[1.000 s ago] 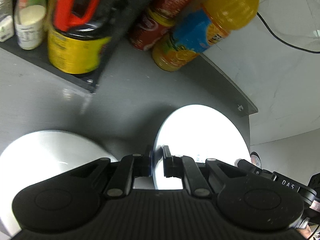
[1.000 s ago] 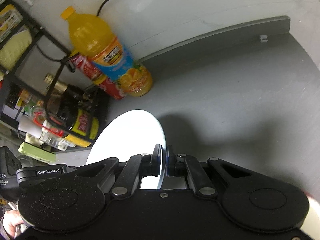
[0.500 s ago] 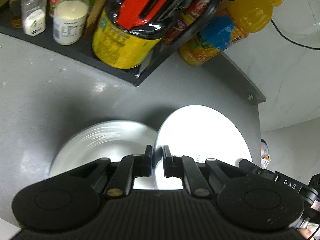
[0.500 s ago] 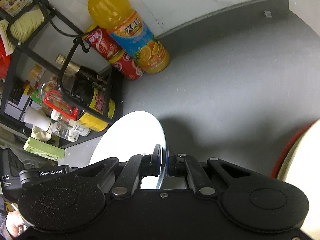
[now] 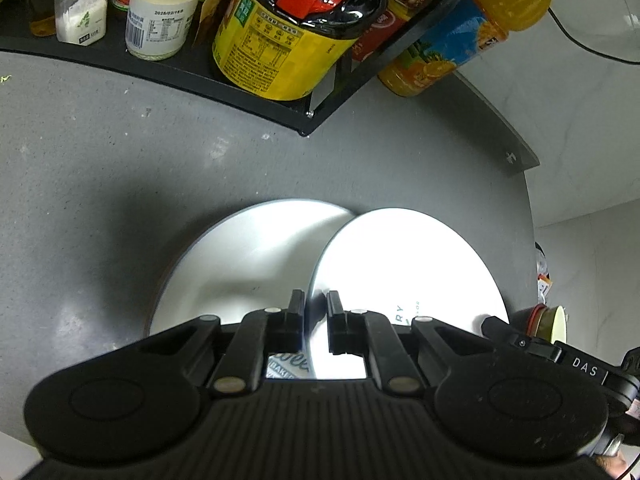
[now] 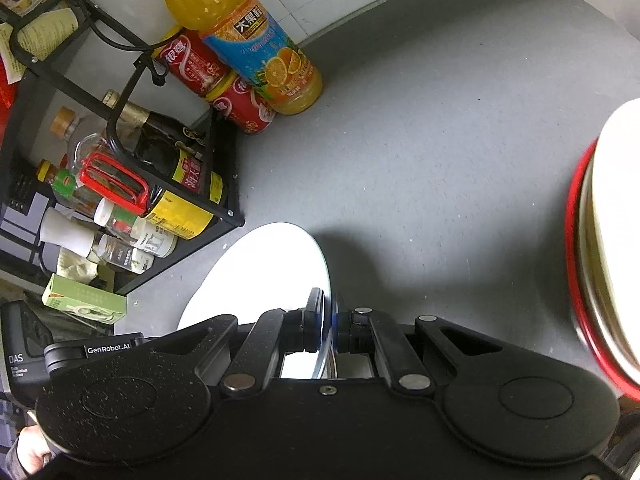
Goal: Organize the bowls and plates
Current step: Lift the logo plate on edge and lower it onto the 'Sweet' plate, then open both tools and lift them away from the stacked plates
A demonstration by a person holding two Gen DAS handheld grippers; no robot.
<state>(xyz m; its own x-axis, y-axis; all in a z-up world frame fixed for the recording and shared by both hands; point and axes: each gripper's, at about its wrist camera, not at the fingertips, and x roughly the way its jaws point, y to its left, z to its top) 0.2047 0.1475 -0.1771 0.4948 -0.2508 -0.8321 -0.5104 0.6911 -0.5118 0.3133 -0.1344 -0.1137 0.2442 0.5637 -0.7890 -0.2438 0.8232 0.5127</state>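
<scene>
My left gripper (image 5: 316,308) is shut on the rim of a white plate (image 5: 408,280), held tilted on edge above the grey counter. A second white plate (image 5: 244,264) lies flat on the counter just left of and under it. My right gripper (image 6: 328,320) is shut on the opposite rim of the same held white plate (image 6: 264,272), seen edge-on. A stack of bowls with a red rim (image 6: 600,240) sits at the right edge of the right wrist view.
A black wire rack (image 5: 240,84) with jars, a yellow-labelled bottle (image 5: 280,40) and spice shakers stands at the back. An orange juice bottle (image 6: 256,40) and red cans (image 6: 236,104) stand beside it near the wall. A green carton (image 6: 84,300) lies lower left.
Both grippers carried the held plate leftward over the counter. The flat plate now sits under the left gripper, the rack has come closer, and the red-rimmed bowl stack has entered the right view.
</scene>
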